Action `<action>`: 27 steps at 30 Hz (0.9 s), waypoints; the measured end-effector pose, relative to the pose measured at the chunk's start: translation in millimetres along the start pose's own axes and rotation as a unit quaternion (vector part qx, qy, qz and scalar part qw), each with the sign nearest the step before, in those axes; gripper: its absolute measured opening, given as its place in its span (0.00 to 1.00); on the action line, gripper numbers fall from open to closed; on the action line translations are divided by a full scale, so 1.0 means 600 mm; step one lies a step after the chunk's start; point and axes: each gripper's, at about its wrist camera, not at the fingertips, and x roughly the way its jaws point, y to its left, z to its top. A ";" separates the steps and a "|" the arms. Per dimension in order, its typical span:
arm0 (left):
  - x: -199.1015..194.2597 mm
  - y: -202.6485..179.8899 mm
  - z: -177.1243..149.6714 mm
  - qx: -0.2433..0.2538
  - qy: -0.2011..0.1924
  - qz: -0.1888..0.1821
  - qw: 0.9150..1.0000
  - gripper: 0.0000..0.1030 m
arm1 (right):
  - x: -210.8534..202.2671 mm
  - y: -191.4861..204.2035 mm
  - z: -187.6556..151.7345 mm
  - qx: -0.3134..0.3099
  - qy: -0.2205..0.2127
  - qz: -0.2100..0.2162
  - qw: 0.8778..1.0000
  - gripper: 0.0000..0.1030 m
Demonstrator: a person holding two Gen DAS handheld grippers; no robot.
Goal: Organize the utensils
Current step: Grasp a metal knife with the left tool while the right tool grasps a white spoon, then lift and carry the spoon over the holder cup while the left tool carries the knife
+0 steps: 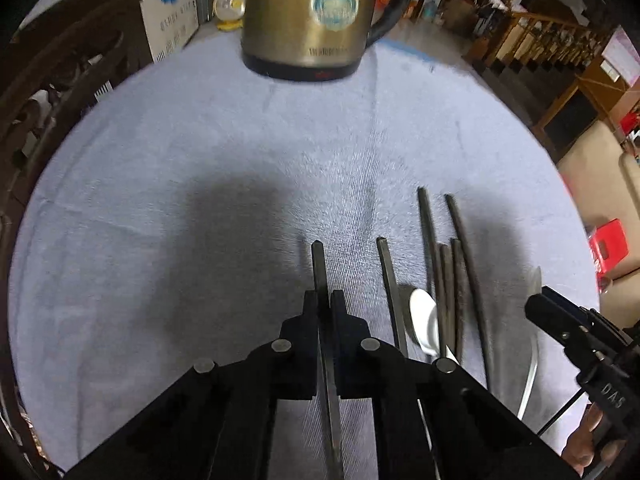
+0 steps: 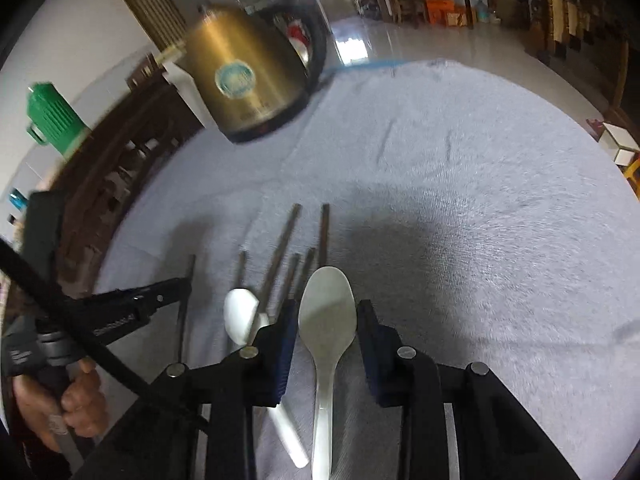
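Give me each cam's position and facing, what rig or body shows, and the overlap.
Left wrist: on the left gripper, angled down at the grey cloth; jaws shut on a dark chopstick; right gripper at the right edge.
Right wrist: on the right gripper, angled down; a metal spoon between open jaws; the left hand at left.
Shared: gold kettle, white spoon, cloth.

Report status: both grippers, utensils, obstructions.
Left gripper shut on a dark chopstick. Right gripper open around white spoon. Kettle well clear.
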 end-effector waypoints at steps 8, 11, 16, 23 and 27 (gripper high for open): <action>-0.193 0.003 -0.061 0.012 -0.093 -0.013 0.996 0.06 | -0.141 0.046 -0.053 0.014 -0.104 0.063 0.992 0.31; -0.244 0.006 -0.074 0.016 -0.132 -0.020 0.991 0.05 | -0.187 0.072 -0.078 0.013 -0.143 0.080 0.986 0.31; -0.358 -0.003 -0.112 0.028 -0.208 -0.030 0.977 0.05 | -0.262 0.125 -0.132 -0.001 -0.206 0.103 0.973 0.31; -0.501 -0.020 -0.171 0.051 -0.298 -0.044 0.952 0.05 | -0.306 0.192 -0.195 -0.034 -0.244 0.107 0.963 0.31; -0.541 -0.031 -0.202 0.066 -0.318 -0.049 0.944 0.05 | -0.297 0.208 -0.218 -0.036 -0.245 0.106 0.963 0.31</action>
